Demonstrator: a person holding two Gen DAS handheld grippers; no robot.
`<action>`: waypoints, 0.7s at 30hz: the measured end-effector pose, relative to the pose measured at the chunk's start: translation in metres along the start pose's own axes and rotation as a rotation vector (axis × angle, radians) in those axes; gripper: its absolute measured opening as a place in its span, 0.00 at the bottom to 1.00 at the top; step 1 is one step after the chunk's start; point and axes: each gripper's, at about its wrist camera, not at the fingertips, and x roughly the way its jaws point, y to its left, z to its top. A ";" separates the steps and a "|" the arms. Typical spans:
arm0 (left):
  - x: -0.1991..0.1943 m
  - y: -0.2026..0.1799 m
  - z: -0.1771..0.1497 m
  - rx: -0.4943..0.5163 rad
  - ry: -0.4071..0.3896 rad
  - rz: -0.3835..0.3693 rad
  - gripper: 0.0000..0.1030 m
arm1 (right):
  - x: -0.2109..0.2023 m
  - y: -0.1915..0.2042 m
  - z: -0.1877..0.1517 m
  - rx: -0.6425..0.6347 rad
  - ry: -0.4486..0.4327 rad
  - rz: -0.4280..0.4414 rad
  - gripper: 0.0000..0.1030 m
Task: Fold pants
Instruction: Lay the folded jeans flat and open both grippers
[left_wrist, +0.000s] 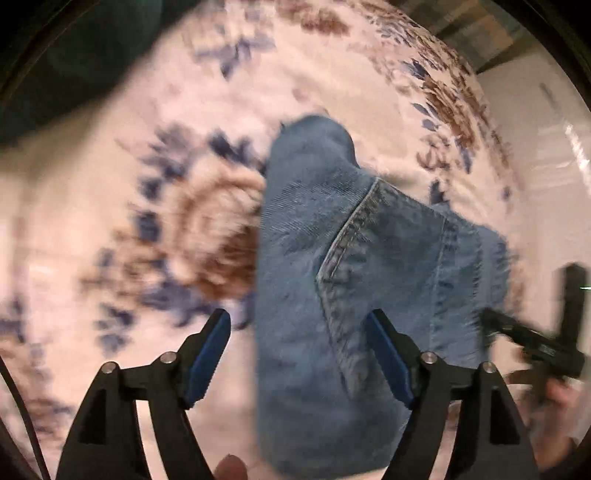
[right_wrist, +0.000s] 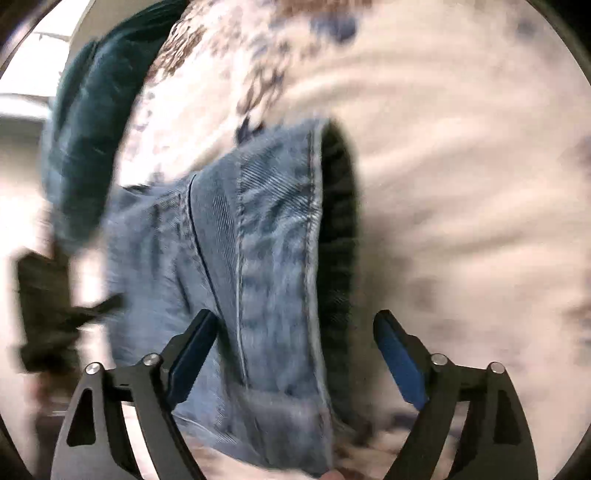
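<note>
I have the pants (left_wrist: 354, 266) lying on a bed under a pale floral blanket (left_wrist: 155, 229), already doubled into a thick denim bundle, with a dark green cloth (right_wrist: 85, 155) beyond them near the blanket's far edge. I take the landmark as the stitched seam (left_wrist: 347, 236) running across the top layer.

Denim like this should handle heavy and fairly stiff: it will hold a crease, drag rather than slide on the soft blanket, and sag if I lift it by one corner. I judge the best hold is on the doubled edges either side of the seam, pinching through all the layers so that the bundle moves as one.

My left tongs (left_wrist: 297, 354) point steeply down, standing wide with nothing between the pads: the left pad is over bare blanket left of the seam, the right pad over denim just below it. My right tongs (right_wrist: 295, 354) also point steeply down and stand wide, empty, straddling a hemmed denim edge (right_wrist: 314, 229) with its dark inner fold beside it. Both views are smeared, so I cannot tell whether either tong touches the cloth.
</note>
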 end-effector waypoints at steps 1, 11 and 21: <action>-0.007 -0.006 -0.007 0.031 -0.013 0.075 0.84 | -0.014 0.010 -0.012 -0.023 -0.035 -0.101 0.87; -0.094 -0.043 -0.064 0.124 -0.091 0.261 0.97 | -0.188 0.019 -0.127 0.063 -0.238 -0.295 0.91; -0.252 -0.093 -0.136 0.195 -0.239 0.331 0.97 | -0.382 0.059 -0.223 0.085 -0.368 -0.297 0.91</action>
